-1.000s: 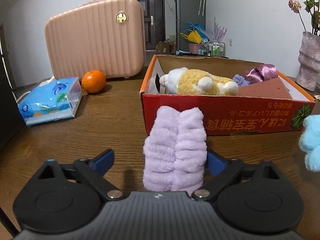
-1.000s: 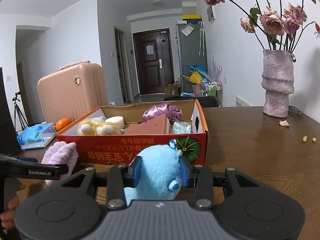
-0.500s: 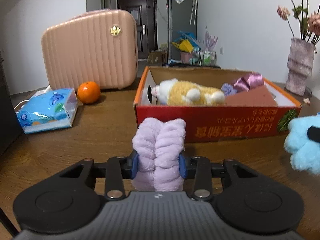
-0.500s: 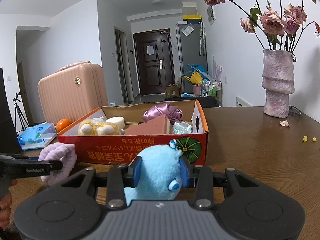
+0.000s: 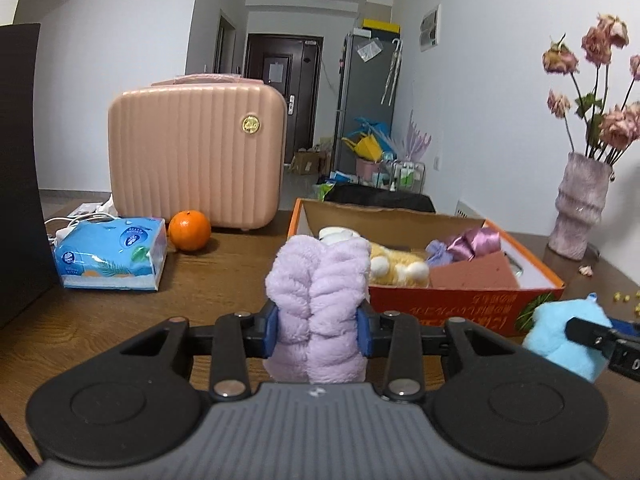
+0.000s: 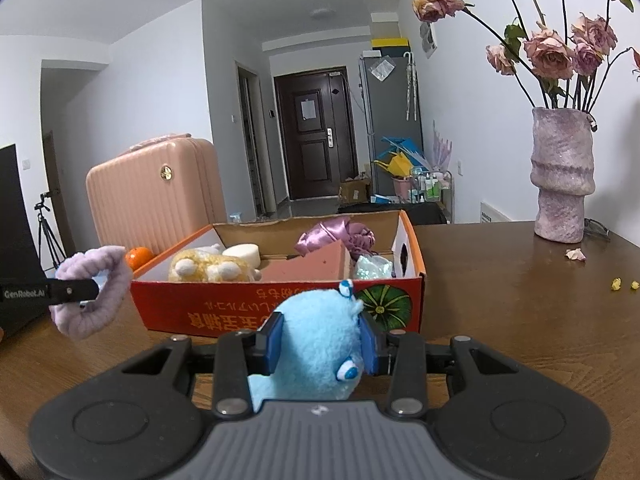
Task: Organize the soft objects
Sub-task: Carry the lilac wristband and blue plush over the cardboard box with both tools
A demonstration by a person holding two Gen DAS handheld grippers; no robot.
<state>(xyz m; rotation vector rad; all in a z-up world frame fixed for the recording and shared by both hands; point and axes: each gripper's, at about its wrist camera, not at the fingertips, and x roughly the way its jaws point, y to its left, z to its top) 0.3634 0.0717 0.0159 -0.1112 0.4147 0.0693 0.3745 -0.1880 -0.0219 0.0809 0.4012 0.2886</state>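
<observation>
My left gripper (image 5: 318, 330) is shut on a fluffy purple headband (image 5: 318, 304), held upright above the wooden table, just left of the box's near corner. In the right wrist view the headband (image 6: 94, 292) hangs off the table at far left. A light blue plush toy (image 6: 316, 340) is squeezed between the pads of my right gripper (image 6: 322, 342), low in front of the red cardboard box (image 6: 240, 308). In the left wrist view the blue toy (image 5: 560, 332) shows at right. Inside the box lie a yellow plush (image 5: 396, 264), a purple satin scrunchie (image 5: 476, 240) and a reddish sponge block (image 5: 476, 274).
A pink suitcase (image 5: 196, 156) stands at the back left, with an orange (image 5: 189, 230) and a blue tissue pack (image 5: 112, 254) in front of it. A vase of dried roses (image 6: 562, 184) stands at the right rear. A fallen petal (image 6: 576, 254) lies near it.
The left gripper's jaws closed on the purple headband and raised it off the table, so the view now looks higher. The right gripper and the blue toy stayed put.
</observation>
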